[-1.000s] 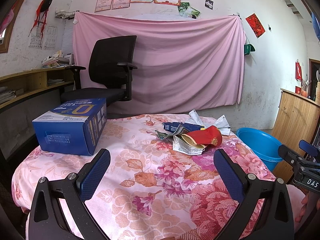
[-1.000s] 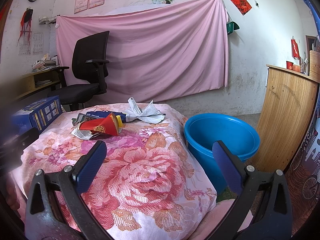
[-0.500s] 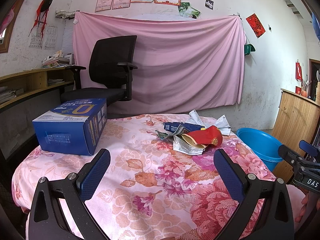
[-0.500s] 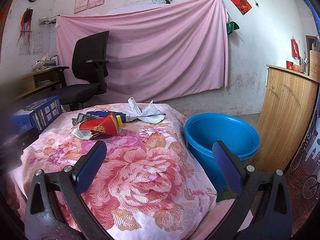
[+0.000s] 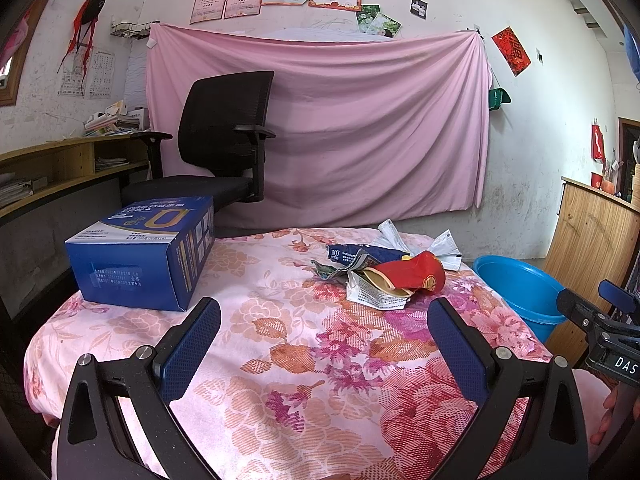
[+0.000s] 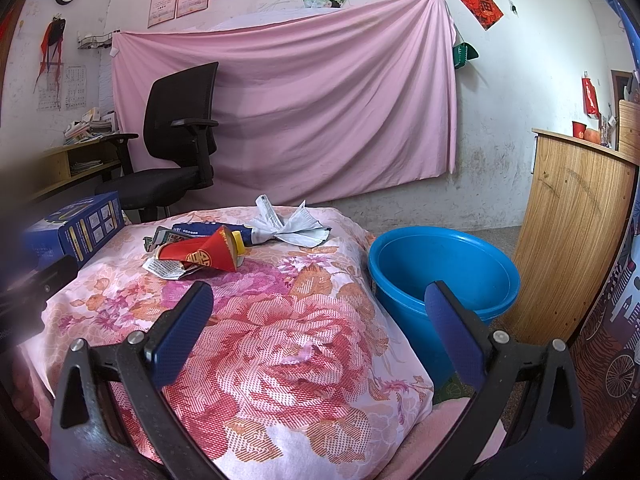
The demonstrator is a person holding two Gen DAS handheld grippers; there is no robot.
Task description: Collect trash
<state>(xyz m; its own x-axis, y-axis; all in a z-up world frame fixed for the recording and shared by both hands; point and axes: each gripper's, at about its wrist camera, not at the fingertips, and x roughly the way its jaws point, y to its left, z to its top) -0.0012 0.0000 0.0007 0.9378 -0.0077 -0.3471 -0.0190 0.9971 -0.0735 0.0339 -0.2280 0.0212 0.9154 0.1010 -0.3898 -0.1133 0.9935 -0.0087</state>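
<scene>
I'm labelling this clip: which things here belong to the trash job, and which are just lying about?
Job:
red wrapper
blue packet
white papers
printed leaflet
blue tub
left tool, right tool, both open

Lying about:
blue box
office chair

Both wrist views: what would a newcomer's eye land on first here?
The heap of crumpled wrappers topped by a red paper packet in the middle of the pink floral tablecloth. Beside the table's right edge stands a bright blue plastic tub, and a dark blue cardboard box sits on the left.
</scene>
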